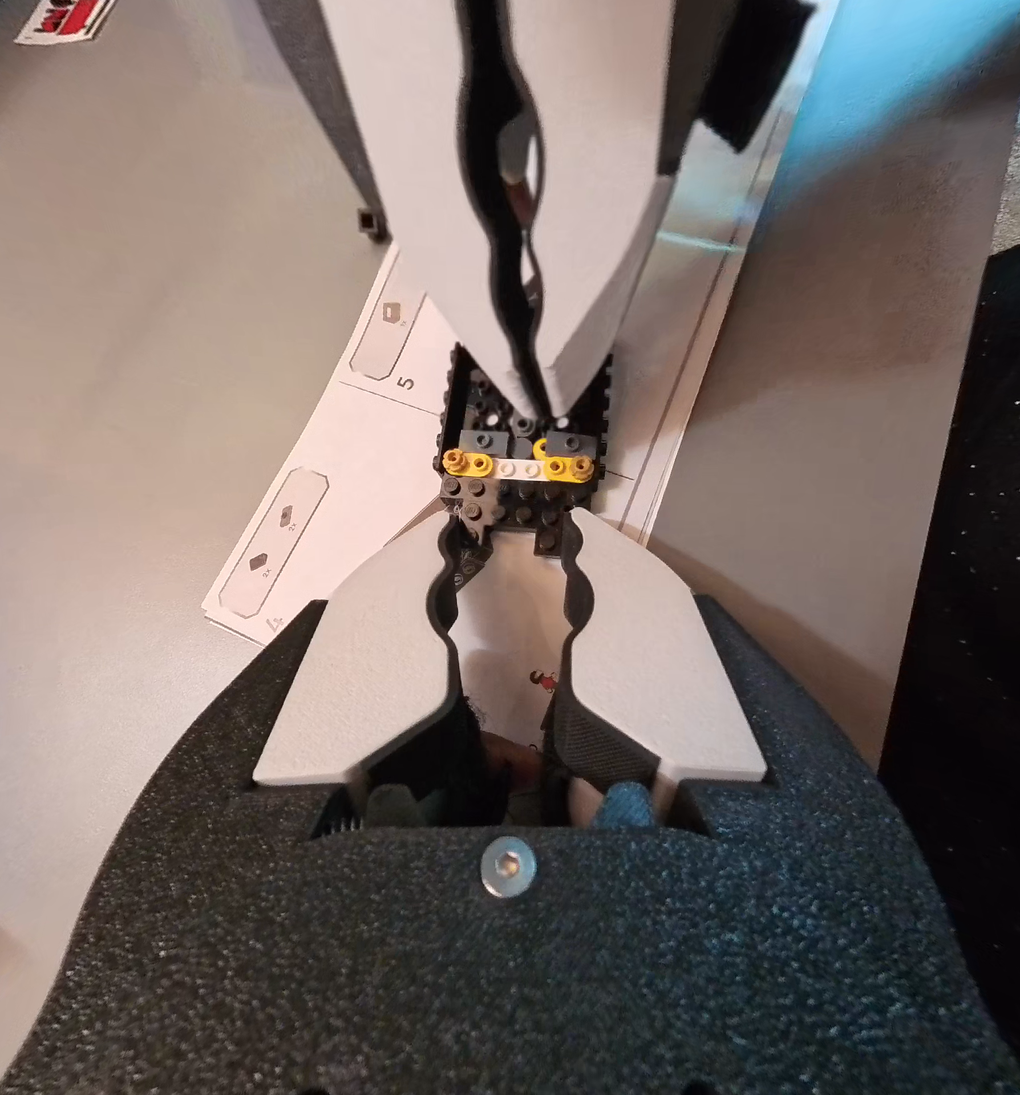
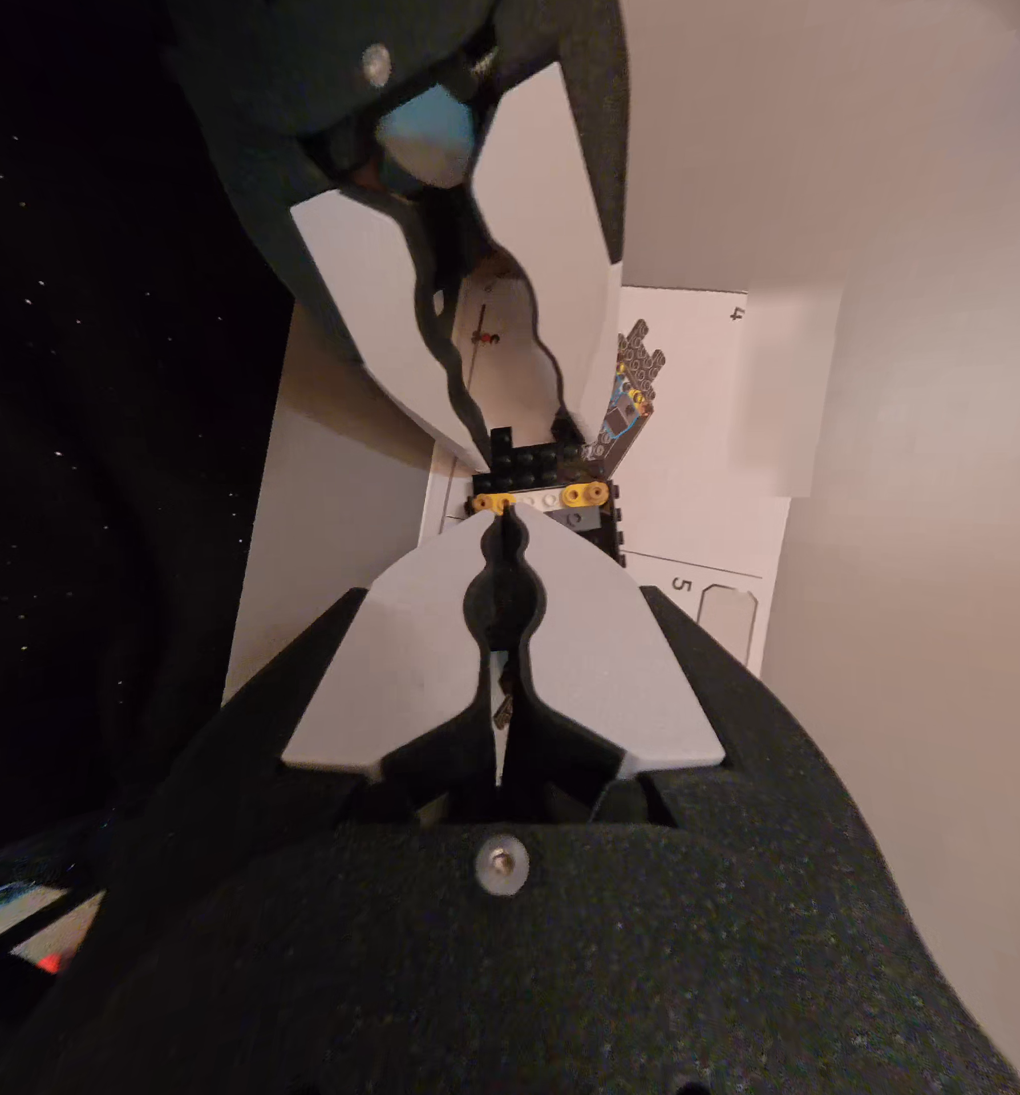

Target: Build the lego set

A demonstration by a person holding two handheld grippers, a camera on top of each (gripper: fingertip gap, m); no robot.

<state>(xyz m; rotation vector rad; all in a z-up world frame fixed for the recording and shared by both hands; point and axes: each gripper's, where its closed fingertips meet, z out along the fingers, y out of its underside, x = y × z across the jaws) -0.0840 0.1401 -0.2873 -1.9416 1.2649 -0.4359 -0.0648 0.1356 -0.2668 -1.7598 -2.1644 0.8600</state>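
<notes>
Your left gripper (image 1: 513,521) clamps the black Lego build (image 1: 522,468) by its near edge — jaws spread around it, over the instruction sheet (image 1: 330,474) on the table (image 1: 140,296). Your right gripper (image 2: 504,515) seems pinched shut beside the build's yellow plates (image 2: 584,493).

Dim warm light, fisheye-bent edges, blurred far claw (image 1: 540,409)

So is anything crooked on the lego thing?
Yes, one bit. A black plate at the near corner of the lego model, by the left gripper, sits at an angle, not lined up with the other black plates. The rest looks straight.
</notes>
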